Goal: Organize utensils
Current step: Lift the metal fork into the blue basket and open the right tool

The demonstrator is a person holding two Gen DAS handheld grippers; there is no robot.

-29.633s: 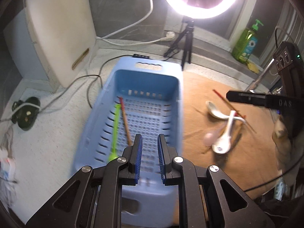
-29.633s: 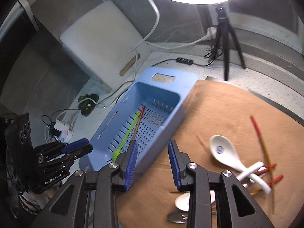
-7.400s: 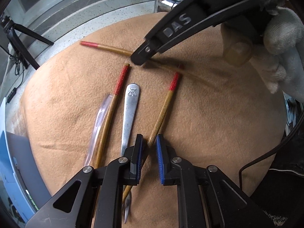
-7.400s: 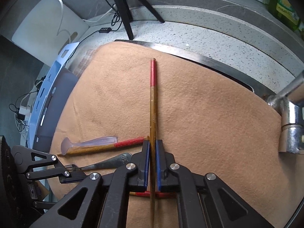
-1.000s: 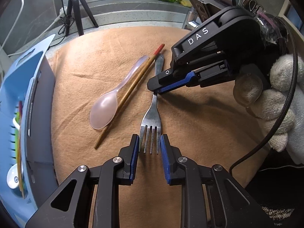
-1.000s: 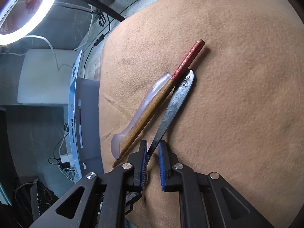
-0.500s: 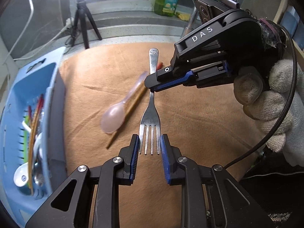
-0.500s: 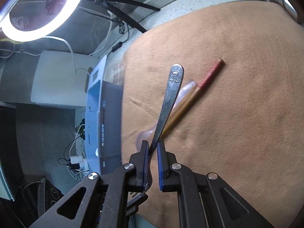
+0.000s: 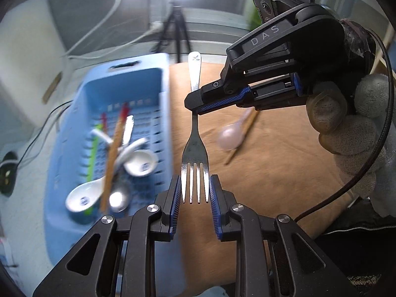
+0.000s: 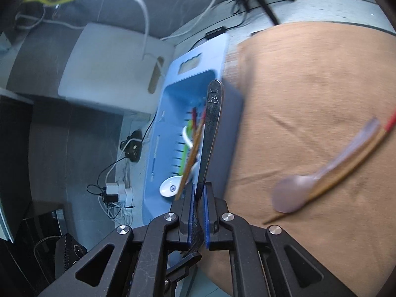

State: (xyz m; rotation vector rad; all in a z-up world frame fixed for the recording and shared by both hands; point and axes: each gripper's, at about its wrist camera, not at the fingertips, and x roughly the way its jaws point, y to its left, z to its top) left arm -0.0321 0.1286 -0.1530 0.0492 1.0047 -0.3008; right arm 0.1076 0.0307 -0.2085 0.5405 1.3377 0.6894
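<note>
Gripping fork [image 9: 194,148] with both fingers' pairs clamped, blue basket [image 9: 163,104] beside, translucent spoon [image 9: 231,137] and chopstick [image 9: 241,137] behind

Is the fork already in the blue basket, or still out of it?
Out: the fork is held in the air beside the basket.

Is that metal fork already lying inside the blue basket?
No, the fork hangs above the brown cloth, pinched by both grippers beside the blue basket.

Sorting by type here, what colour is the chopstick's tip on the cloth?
Red; the chopstick shows it best in the right wrist view.
</note>
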